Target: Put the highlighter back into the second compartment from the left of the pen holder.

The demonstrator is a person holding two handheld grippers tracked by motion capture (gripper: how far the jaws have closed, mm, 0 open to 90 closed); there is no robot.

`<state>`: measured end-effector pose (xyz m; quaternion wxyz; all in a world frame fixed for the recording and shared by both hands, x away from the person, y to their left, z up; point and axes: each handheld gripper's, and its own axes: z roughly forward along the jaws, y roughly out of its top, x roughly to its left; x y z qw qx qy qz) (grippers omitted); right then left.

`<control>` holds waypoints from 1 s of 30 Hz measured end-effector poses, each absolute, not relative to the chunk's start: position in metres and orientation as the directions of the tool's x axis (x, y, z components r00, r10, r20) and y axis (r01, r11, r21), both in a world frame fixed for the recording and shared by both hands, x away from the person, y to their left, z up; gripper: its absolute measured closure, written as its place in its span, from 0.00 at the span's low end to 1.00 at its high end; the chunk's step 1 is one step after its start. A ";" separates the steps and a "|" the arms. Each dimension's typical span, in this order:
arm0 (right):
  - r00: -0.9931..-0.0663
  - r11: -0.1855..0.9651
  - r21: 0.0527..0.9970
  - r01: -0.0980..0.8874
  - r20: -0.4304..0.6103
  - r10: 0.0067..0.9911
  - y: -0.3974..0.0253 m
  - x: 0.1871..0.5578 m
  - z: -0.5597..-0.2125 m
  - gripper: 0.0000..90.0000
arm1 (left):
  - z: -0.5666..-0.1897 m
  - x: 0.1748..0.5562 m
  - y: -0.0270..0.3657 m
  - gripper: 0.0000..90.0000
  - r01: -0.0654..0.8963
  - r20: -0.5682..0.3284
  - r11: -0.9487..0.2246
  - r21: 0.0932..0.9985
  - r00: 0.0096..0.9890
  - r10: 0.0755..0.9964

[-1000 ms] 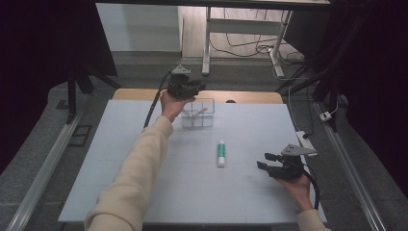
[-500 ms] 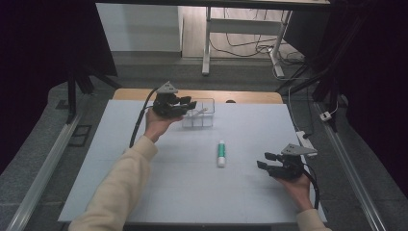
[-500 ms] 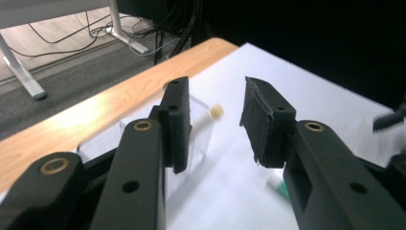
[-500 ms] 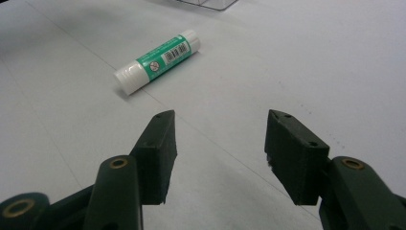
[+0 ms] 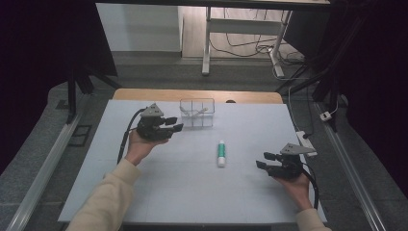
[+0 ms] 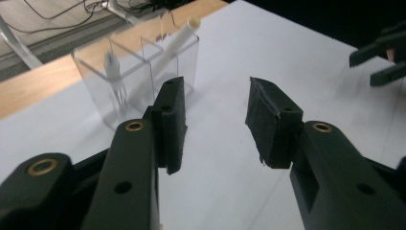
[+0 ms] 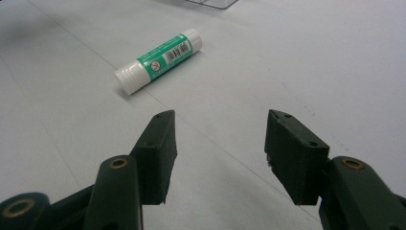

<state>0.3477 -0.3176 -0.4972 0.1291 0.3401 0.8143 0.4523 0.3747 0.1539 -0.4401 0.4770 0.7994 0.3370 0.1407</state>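
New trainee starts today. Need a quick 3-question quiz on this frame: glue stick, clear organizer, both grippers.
1. True or false: the glue stick stands upright in the clear organizer.
2. Which gripper is nearer the organizer? A) left gripper B) right gripper
3. Fill in: both grippers' jaws are ____.

Key: 1 false, it lies flat on the table; 2 A; 3 open, holding nothing.

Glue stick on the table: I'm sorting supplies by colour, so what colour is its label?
Green, on the white glue stick; right gripper view shows it best.
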 end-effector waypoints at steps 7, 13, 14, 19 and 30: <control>-0.735 0.363 0.823 0.438 0.096 0.671 -0.317 0.347 -0.496 0.49 | -0.452 0.349 0.165 0.61 0.427 -0.111 -0.315 0.848 0.724 0.681; -0.737 0.362 0.823 0.437 0.097 0.669 -0.317 0.347 -0.496 0.49 | -0.460 0.325 0.177 0.58 0.440 -0.089 -0.343 0.830 0.711 0.698; -0.738 0.364 0.823 0.435 0.094 0.668 -0.317 0.347 -0.496 0.49 | -0.462 0.321 0.179 0.57 0.447 -0.097 -0.339 0.828 0.709 0.699; -0.737 0.365 0.822 0.438 0.095 0.669 -0.316 0.348 -0.496 0.49 | -0.472 0.305 0.191 0.56 0.471 -0.119 -0.322 0.821 0.694 0.710; -0.726 0.358 0.820 0.447 0.098 0.680 -0.316 0.348 -0.493 0.46 | -0.481 0.279 0.207 0.51 0.504 -0.127 -0.321 0.801 0.669 0.732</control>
